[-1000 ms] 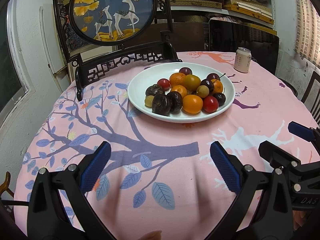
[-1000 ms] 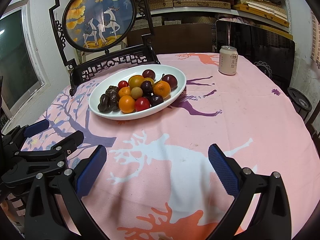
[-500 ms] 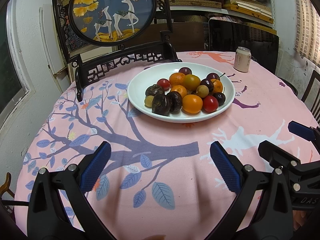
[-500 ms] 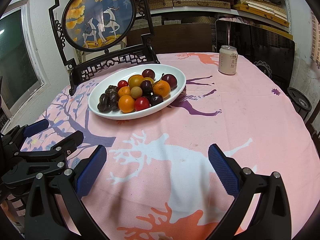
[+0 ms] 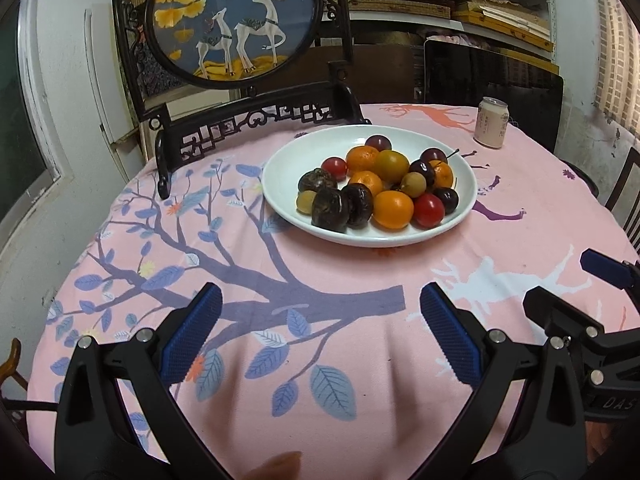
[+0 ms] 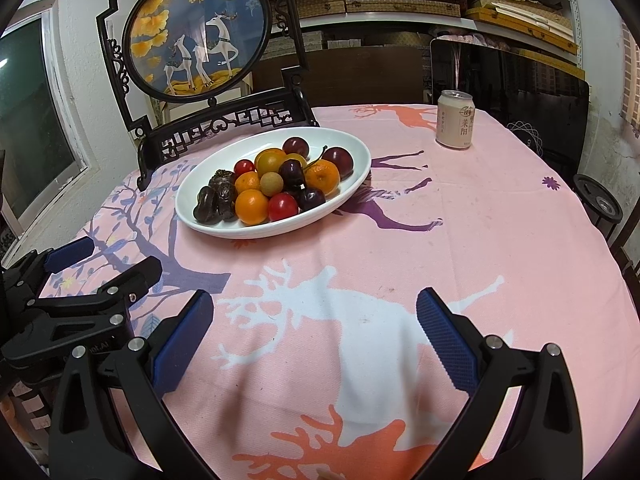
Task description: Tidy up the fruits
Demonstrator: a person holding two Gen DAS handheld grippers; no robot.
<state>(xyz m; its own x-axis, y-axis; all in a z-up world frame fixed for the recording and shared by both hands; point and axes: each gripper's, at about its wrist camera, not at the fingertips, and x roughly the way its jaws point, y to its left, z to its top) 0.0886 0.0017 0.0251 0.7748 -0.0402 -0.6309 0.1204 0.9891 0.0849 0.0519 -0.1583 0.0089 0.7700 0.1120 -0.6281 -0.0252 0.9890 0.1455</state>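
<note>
Both claws, left gripper (image 5: 320, 316) and right gripper (image 6: 314, 314), are hovering spread and empty, fruits (image 5: 376, 188) sitting mixed in the white plate (image 5: 280, 168) ahead, fitting either sorting start or finish

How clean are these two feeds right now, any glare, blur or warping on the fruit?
Left wrist view: fruit sharp, small highlights on the plate, strong fisheye bending at the edges with dark corners. Right wrist view: equally sharp, the can text legible, soft shadow on the cloth between the open right gripper fingers.
</note>
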